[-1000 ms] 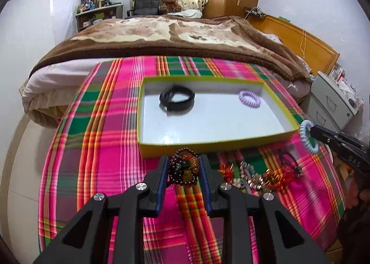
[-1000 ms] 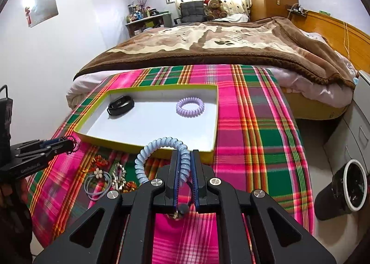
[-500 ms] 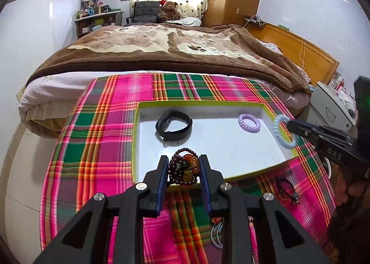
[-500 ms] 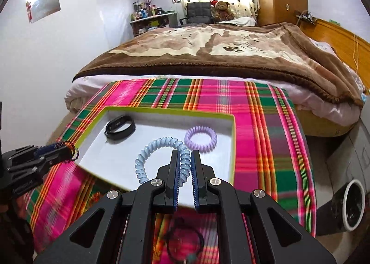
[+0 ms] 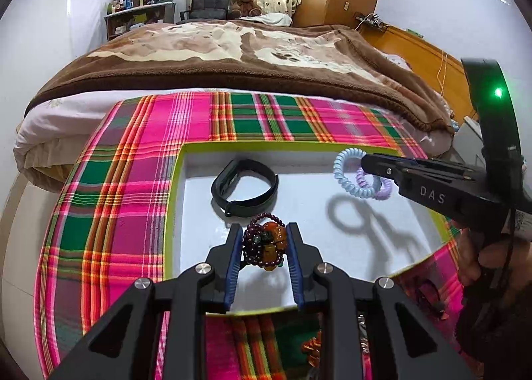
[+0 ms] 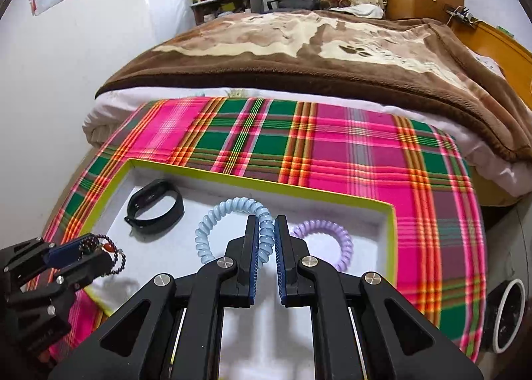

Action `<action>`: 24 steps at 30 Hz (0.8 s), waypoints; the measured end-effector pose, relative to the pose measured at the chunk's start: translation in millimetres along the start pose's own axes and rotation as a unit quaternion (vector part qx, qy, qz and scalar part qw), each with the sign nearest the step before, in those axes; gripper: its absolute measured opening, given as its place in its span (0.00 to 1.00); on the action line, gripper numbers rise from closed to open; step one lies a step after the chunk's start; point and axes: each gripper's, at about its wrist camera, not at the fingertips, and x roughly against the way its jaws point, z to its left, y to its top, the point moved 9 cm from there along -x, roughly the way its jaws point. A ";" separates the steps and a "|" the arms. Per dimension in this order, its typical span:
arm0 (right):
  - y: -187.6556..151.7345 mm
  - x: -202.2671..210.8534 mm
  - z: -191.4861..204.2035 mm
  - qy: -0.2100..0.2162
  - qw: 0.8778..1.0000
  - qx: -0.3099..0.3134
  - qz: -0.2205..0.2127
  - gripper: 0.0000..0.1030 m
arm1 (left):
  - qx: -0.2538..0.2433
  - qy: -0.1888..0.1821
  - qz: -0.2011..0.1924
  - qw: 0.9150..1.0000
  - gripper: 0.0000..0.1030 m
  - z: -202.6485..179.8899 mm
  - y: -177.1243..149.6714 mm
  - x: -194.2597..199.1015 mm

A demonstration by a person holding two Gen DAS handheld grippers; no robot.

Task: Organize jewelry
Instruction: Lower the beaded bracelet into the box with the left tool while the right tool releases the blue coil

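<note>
My left gripper is shut on a bunched bead bracelet of purple, amber and green beads, held above the near part of a white tray with a yellow-green rim. My right gripper is shut on a light blue spiral hair tie, which hangs over the tray's right half. In the tray lie a black wristband at the back left and a lilac spiral hair tie at the right. In the left wrist view the right gripper reaches in from the right.
The tray rests on a pink and green plaid cloth over a table. More jewelry lies on the cloth in front of the tray. A bed with a brown blanket stands behind. A black and white bin sits low right.
Both grippers have moved forward from above the cloth to over the tray, each still holding its piece. The loose jewelry pile has dropped to the bottom of the left wrist view.
</note>
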 end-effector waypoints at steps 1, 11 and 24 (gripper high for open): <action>0.3 -4.4 1.4 -0.002 1.000 0.003 0.005 0.09 | -0.002 0.007 0.002 1.000 0.26 1.5 -0.8 -2.4; 0.5 -28.1 11.9 -0.003 0.999 0.021 0.029 0.09 | 0.003 0.014 0.015 1.000 0.27 8.2 -6.6 -15.4; -4.6 -41.9 15.7 -0.015 0.998 0.035 0.044 0.09 | 0.013 0.021 0.024 0.999 0.27 15.1 -10.2 -20.6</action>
